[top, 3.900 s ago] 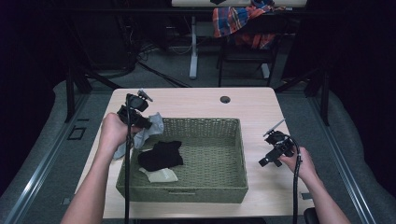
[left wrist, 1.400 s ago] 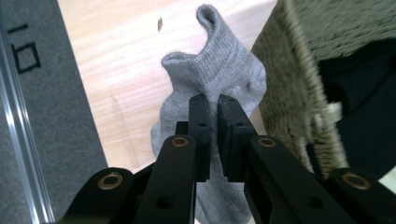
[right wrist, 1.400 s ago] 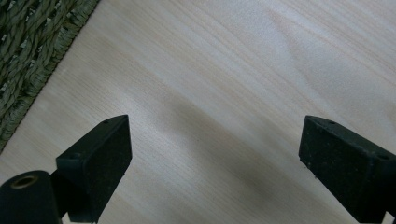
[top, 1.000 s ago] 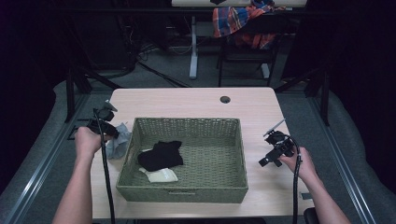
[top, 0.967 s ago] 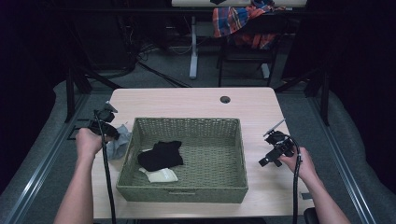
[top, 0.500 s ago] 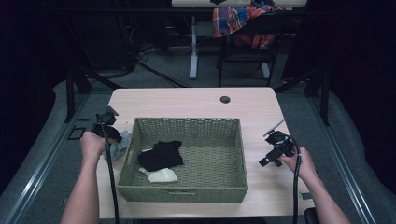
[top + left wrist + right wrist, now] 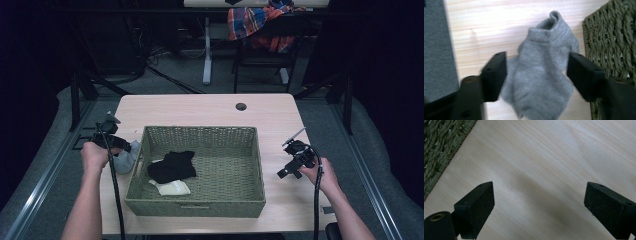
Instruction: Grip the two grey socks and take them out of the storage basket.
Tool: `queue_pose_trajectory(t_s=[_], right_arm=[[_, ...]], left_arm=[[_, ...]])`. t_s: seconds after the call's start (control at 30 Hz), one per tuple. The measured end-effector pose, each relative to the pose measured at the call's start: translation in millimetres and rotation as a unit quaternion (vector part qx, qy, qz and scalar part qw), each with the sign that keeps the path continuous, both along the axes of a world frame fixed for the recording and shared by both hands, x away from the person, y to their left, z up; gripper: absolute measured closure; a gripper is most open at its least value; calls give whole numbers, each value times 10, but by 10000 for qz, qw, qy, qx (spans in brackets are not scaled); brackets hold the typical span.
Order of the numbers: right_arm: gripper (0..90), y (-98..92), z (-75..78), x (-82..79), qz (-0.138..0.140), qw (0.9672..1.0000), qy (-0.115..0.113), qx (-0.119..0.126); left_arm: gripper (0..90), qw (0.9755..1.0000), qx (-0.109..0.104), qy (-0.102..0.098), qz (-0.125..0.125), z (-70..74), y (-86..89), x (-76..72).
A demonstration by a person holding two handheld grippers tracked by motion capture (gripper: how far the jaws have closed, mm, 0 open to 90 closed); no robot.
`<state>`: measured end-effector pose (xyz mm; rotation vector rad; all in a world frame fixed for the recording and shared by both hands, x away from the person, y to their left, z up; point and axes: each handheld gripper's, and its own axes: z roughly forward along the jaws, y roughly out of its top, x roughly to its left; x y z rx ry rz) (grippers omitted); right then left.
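On the table's left side, just outside the woven basket (image 7: 195,206), the left gripper (image 7: 536,75) hangs over a grey sock (image 7: 544,72) lying on the wood. Its jaws have just been opening; the sock sits between them, the pads apart from the cloth. Inside the basket lie a black sock (image 7: 172,166) and a white sock (image 7: 172,188), touching each other. At the right, the right gripper (image 7: 539,210) hovers over bare table (image 7: 554,157), jaws spread wide, gripping nothing.
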<state>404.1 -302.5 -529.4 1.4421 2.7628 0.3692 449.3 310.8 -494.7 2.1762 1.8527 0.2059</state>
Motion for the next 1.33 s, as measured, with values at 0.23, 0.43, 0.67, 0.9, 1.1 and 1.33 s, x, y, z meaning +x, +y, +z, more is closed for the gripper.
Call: queue_pose_trajectory(t_s=[0.23, 0.43, 0.67, 0.9, 1.1, 1.33], right_arm=[[92, 1, 5, 0, 6, 10000, 3, 0], [92, 4, 8, -3, 7, 10000, 17, 24], [92, 7, 10, -5, 11, 10000, -8, -2], [91, 11, 9, -10, -24, 10000, -8, -3], [92, 28, -13, -21, -135, 9998, -74, 112], [91, 26, -16, -16, -89, 9999, -86, 76]], left_arm=[[122, 9991, 112, -398, -97, 275, 54, -239], [49, 9976, 207, -629, -214, 470, 14, -467], [1, 9964, 329, -713, -322, 517, -78, -749], [0, 9965, 405, -674, -292, 403, -78, -1006], [0, 9967, 330, -721, -164, 260, -35, -1200], [0, 9976, 393, -536, -180, 142, 32, -1226]])
